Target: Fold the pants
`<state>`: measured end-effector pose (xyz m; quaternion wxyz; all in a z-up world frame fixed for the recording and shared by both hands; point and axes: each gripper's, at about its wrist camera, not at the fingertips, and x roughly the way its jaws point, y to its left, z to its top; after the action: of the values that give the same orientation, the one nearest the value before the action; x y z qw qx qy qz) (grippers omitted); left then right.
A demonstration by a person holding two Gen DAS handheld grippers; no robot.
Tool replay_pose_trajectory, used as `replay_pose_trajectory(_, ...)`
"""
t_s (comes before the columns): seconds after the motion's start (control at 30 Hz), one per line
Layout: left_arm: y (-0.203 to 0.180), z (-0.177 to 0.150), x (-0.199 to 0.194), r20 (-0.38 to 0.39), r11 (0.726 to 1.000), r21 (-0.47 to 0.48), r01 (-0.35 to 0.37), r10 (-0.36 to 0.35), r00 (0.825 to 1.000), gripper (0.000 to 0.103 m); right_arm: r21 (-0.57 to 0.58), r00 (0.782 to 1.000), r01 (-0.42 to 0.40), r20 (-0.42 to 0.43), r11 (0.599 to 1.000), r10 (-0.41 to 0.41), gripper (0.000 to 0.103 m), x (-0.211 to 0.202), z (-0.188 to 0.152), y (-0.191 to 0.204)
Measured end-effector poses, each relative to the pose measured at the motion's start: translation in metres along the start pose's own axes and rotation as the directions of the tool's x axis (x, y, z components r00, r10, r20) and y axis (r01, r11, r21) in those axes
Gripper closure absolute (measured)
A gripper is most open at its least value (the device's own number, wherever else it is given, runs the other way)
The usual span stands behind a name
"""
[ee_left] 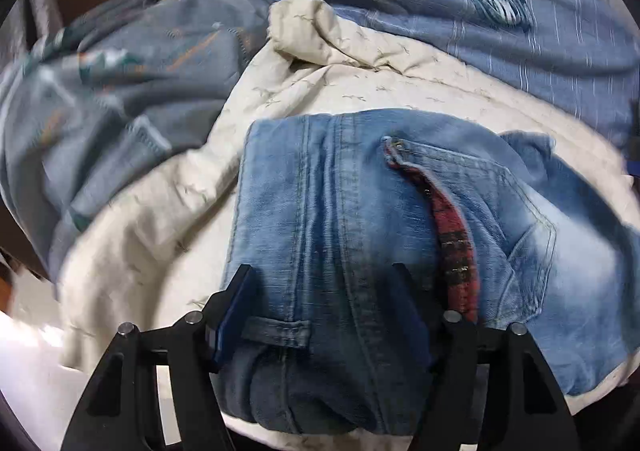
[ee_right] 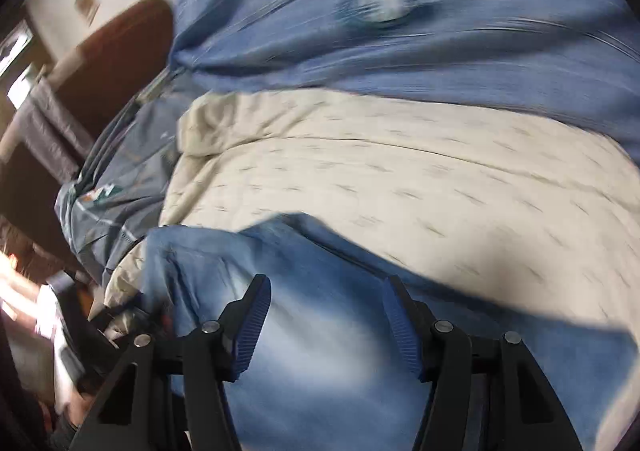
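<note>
Two claws: both sit over one pair of jeans on a bed, each seen from its own wrist camera.
Left claw: spread wide, fingers well apart; the folded jeans fill the gap between them. The left finger lies along the outer edge of the cloth beside a belt loop; the right finger is dark against the denim near the red plaid lining. Whether the pads press the fabric or just hover at it, I cannot tell.
Right claw: also released, the blue ribbed pads far apart, with nothing pinched between them. It hangs low over a pale, faded stretch of the jeans; contact cannot be told, as this view is blurred.
Jeans: folded into a thick bundle, seam and back pocket facing up, lying on the cream quilt near its close edge.
Around: a blue striped cushion with a button lies beyond the quilt, and a grey-blue patterned cover is bunched to the left.
</note>
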<state>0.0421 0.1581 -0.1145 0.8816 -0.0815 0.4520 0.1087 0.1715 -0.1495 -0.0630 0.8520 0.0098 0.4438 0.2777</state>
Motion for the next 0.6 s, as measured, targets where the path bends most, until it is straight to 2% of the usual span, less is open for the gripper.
replay_pose_trajectory(0.1,0.007,0.002,0.0,0.0,0.999,-0.018,0.03,-0.03,1.0,0.032,-0.01,0.996,-0.038,-0.076,0.999,0.037,0.041,0.043,0.023,0.019)
replay_pose_trajectory(0.27,0.009,-0.002,-0.002,0.018,0.999,-0.007,0.053,-0.053,0.998,0.031,-0.049,0.978,-0.007,-0.207,0.999,-0.004,0.045,0.098,0.041,0.037)
replay_pose_trajectory(0.37,0.008,-0.003,-0.004,0.027,0.998,0.001,0.061,-0.061,0.998,0.031,-0.084,0.956,0.014,-0.291,0.996,-0.038,0.063,0.114,0.038,0.043)
replay_pose_trajectory(0.4,0.008,-0.002,-0.003,0.027,0.998,0.002,0.065,-0.065,0.998,0.031,-0.11,0.953,0.032,-0.295,0.993,-0.063,0.073,0.117,0.037,0.046)
replay_pose_trajectory(0.43,0.01,-0.003,-0.004,0.027,0.998,0.002,0.068,-0.068,0.997,0.031,-0.131,0.953,0.052,-0.289,0.99,-0.089,0.09,0.12,0.038,0.047)
replay_pose_trajectory(0.47,0.01,-0.003,-0.003,0.028,0.997,0.003,0.071,-0.071,0.997,0.031,-0.151,0.951,0.075,-0.285,0.986,-0.116,0.095,0.121,0.038,0.048)
replay_pose_trajectory(0.6,0.011,-0.004,-0.003,0.029,0.998,0.008,0.067,-0.067,0.997,0.031,-0.236,0.962,0.173,-0.168,0.956,-0.215,0.096,0.109,0.037,0.06)
